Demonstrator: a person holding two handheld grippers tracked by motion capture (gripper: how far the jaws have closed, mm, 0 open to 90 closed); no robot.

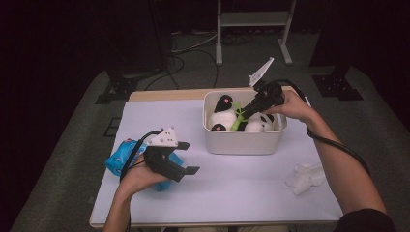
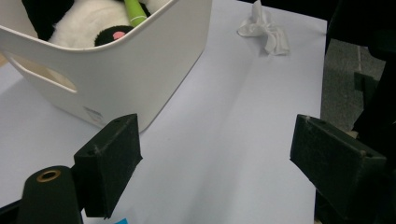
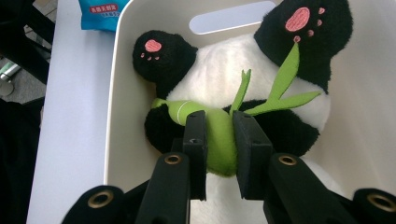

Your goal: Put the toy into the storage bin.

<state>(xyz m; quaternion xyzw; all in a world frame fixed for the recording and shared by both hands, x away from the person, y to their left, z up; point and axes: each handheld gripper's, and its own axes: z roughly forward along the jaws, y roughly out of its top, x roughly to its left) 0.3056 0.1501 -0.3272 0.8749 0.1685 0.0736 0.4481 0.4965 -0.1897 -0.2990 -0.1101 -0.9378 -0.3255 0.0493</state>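
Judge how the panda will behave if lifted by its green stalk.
Probably light and floppy: the panda is plush, so it would sag. The stalk already bulges between the right gripper's jaws, so it may stretch. Unlikely to slip.

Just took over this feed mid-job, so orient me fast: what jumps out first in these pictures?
A panda plush toy lies in the white bin at the far middle of the table, and the right gripper reaches in with its jaws clamped on the toy's green bamboo stalk. The left gripper waits open at the near left, beside a blue snack packet. A crumpled white cloth lies near right.
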